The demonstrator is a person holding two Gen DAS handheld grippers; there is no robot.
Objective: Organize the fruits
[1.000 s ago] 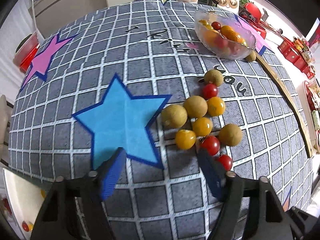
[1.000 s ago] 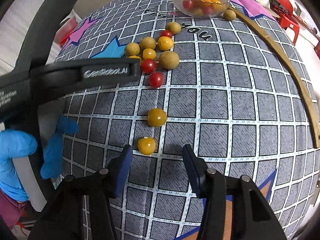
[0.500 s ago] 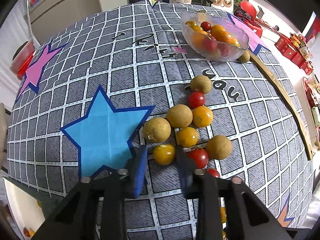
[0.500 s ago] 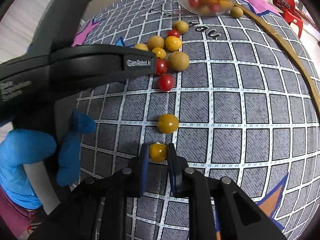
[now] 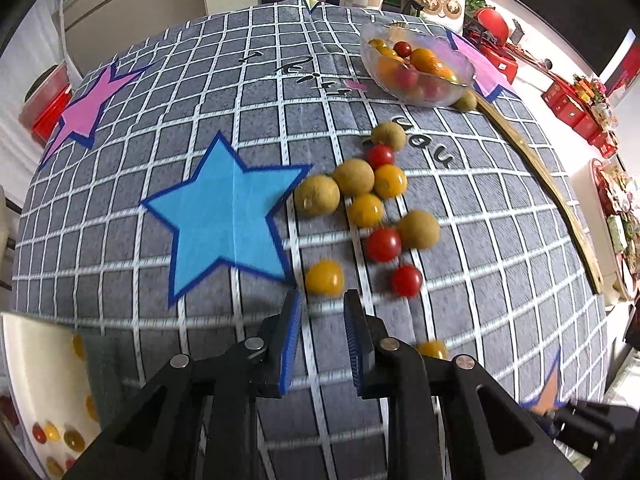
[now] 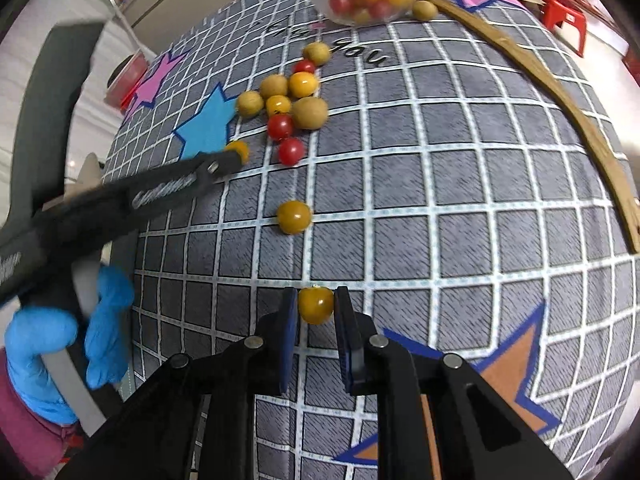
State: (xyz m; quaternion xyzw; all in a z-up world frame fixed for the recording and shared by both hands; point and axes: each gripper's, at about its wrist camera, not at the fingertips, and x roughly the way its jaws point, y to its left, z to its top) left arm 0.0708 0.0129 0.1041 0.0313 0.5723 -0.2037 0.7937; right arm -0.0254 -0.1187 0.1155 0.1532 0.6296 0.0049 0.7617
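My right gripper [image 6: 316, 310] is shut on a yellow cherry tomato [image 6: 316, 305] and holds it just above the cloth. My left gripper [image 5: 322, 310] is nearly closed, with a yellow cherry tomato [image 5: 324, 278] at its fingertips; I cannot tell whether it is gripped. A cluster of brown longans, red and yellow tomatoes [image 5: 368, 200] lies beyond it. Another yellow tomato [image 6: 294, 217] lies loose ahead of the right gripper. A glass bowl [image 5: 416, 66] of fruit stands at the far side.
The table has a grey checked cloth with a blue star [image 5: 224, 216] and a pink star [image 5: 86, 112]. A wooden strip [image 6: 576, 120] curves along the right edge. A white tray [image 5: 36, 392] with small tomatoes lies at lower left. A longan [image 5: 466, 101] sits beside the bowl.
The right gripper lifted the yellow tomato off the cloth. The left gripper pulled back with a yellow tomato out of the cluster; the tomato sits at its fingertips.
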